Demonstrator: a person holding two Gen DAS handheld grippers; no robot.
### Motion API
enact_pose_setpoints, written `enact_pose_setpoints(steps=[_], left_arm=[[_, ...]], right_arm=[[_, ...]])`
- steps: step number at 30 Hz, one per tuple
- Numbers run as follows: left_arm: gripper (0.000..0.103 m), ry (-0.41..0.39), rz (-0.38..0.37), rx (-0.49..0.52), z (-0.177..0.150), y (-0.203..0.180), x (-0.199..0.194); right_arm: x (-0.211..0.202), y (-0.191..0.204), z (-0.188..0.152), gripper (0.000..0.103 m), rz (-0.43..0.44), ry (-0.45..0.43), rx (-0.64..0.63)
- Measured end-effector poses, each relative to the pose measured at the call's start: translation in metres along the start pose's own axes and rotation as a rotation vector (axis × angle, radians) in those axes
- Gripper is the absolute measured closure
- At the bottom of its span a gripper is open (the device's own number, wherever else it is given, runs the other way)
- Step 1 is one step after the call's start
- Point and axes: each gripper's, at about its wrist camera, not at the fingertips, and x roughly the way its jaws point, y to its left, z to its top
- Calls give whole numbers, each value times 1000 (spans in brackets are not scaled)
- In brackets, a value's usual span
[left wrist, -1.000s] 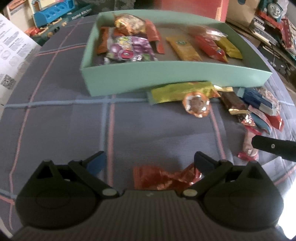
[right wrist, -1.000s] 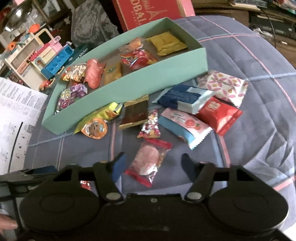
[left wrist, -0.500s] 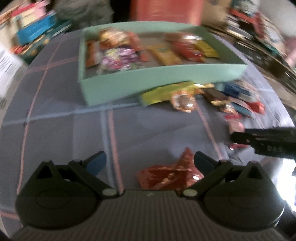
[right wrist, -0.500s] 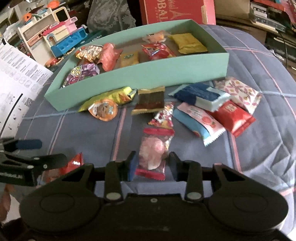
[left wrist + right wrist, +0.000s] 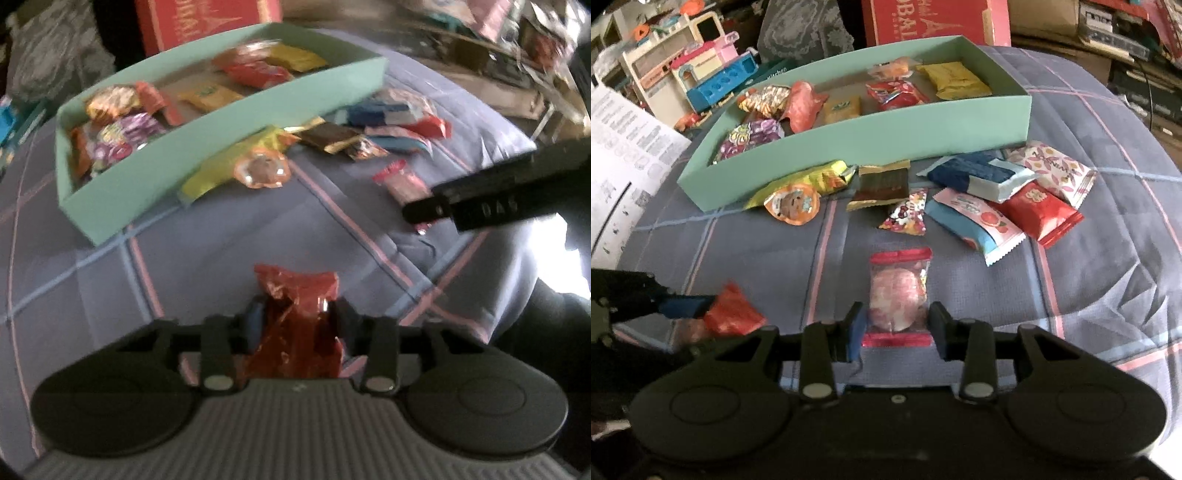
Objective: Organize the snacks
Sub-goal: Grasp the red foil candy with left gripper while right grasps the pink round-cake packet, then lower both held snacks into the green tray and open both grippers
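Observation:
My left gripper (image 5: 295, 321) is closing, and its pads press on a crinkled red foil snack (image 5: 295, 291) lying on the plaid cloth. The right wrist view shows that same left gripper (image 5: 694, 308) low at the left, on the red foil snack (image 5: 733, 314). My right gripper (image 5: 897, 328) is shut on the near end of a clear pink candy packet (image 5: 897, 291) with red ends. That pink candy packet (image 5: 399, 181) and the right gripper (image 5: 421, 210) also appear at the right of the left wrist view. Behind both stands the mint-green box (image 5: 849, 147), with several snacks inside.
Loose snacks lie along the box's front wall: an orange jelly cup (image 5: 792, 203), a yellow-green packet (image 5: 820, 177), a brown bar (image 5: 882, 184), a blue pack (image 5: 975, 173) and a red pack (image 5: 1039, 210). Toys (image 5: 701, 66) and a printed sheet (image 5: 624, 155) sit at the left.
The left jaws closed from wide open onto the red foil snack while the gripper rolled. The right jaws narrowed onto the pink candy packet.

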Motion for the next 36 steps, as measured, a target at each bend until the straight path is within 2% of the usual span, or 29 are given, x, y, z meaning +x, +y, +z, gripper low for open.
enact_pose_setpoints(steps=[6,11,13,17,21,27,36], left_arm=[[64,-14,14,-140,-3,16,-2],[63,-24,24,-144,-5,17,-3],[66,-28,34,-161,-5,17,-4],[67,-41,45,-234,-3,26,-11],[67,-62,25,-282,5,36,-24],[67,-127,14,-296,33,40,-44],[67,-197,81,-312,98,66,-47]], right_arm=[[2,6,2,64,-26,5,-24],[4,11,2,64,-47,4,-58],[4,13,4,67,-51,2,-76],[-1,8,7,69,-16,-8,-45],[-11,4,12,69,14,-34,-15],[-31,-4,34,69,80,-87,30],[-32,-9,106,69,125,-169,39]])
